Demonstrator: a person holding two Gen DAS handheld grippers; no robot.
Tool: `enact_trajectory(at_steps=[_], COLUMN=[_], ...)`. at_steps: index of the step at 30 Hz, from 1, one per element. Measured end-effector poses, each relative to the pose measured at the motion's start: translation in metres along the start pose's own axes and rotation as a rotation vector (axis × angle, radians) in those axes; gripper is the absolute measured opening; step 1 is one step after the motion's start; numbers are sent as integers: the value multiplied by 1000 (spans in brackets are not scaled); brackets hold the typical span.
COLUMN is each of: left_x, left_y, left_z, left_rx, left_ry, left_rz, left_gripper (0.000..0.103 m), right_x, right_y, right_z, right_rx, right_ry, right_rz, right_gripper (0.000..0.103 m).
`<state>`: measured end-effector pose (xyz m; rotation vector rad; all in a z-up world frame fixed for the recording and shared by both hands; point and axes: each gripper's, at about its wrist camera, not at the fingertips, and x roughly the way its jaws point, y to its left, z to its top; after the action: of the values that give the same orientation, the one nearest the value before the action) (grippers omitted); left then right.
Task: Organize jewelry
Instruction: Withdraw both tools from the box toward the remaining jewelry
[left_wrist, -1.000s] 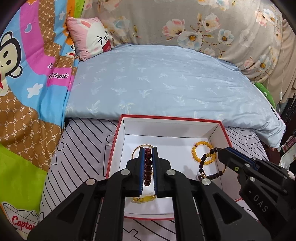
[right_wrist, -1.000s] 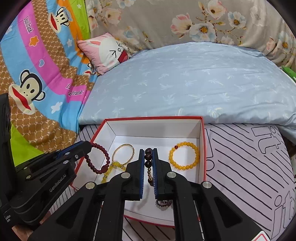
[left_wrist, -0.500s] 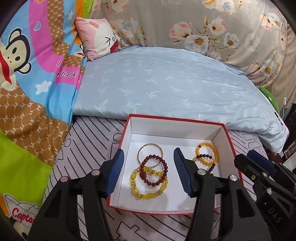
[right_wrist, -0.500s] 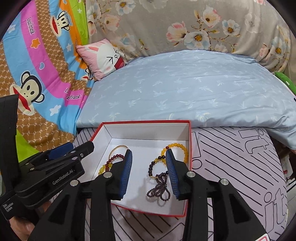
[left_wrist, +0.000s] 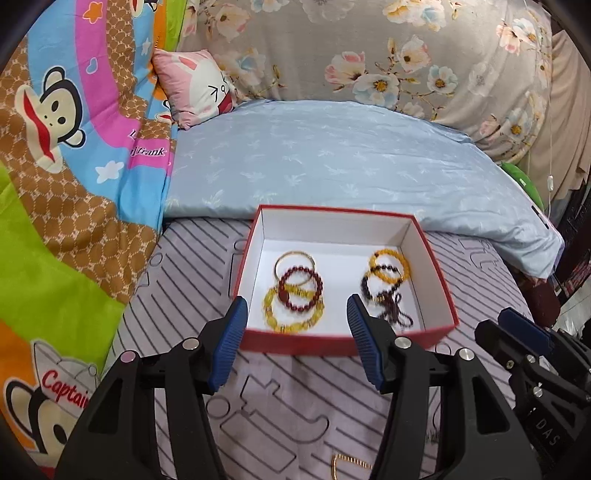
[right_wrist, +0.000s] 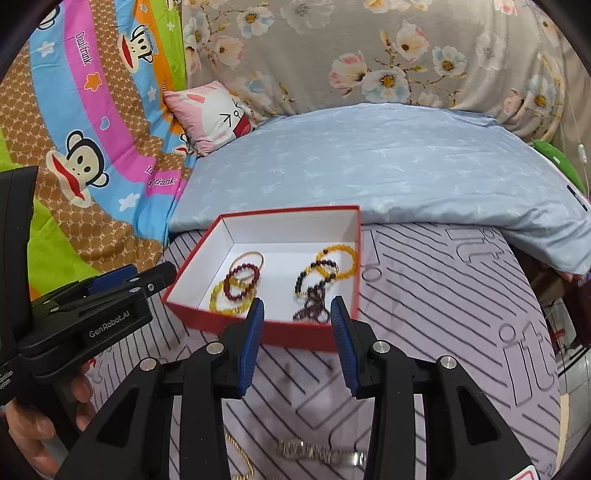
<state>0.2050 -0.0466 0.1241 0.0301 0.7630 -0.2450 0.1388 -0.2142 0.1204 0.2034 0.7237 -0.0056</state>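
A red box with a white inside sits on the striped bed cover. In its left half lie a dark red bead bracelet, a yellow bead bracelet and a thin gold bangle. In its right half lie an orange bead bracelet and a dark bead string. My left gripper is open and empty, in front of the box. My right gripper is open and empty, also in front of the box.
A gold chain and a silvery chain lie on the cover near me. A light blue quilt lies behind the box, a cartoon blanket to the left, a pink pillow at the back.
Both grippers opened, dropped their bead bracelets into the box and drew back toward me; the dark red bracelet now lies at left, the dark bead string at right.
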Motion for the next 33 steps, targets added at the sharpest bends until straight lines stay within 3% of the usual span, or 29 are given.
enact_trajectory(at_steps=[14, 22, 27, 33], left_x=[-30, -36, -38, -37], left_y=[14, 22, 22, 19], left_z=[-102, -146, -159, -167], left_rx=[-45, -85, -102, -98], left_ry=[121, 176, 193, 206], left_rz=[-15, -11, -8, -10], left_gripper=[54, 54, 55, 55], right_x=[-40, -45, -39, -27], right_y=[-13, -14, -17, -10], right_z=[-100, -139, -146, -131], right_rx=[39, 30, 35, -8], right_ry=[101, 146, 167, 160], right_rz=[-25, -37, -32, -27], right_gripper=[37, 37, 37, 37])
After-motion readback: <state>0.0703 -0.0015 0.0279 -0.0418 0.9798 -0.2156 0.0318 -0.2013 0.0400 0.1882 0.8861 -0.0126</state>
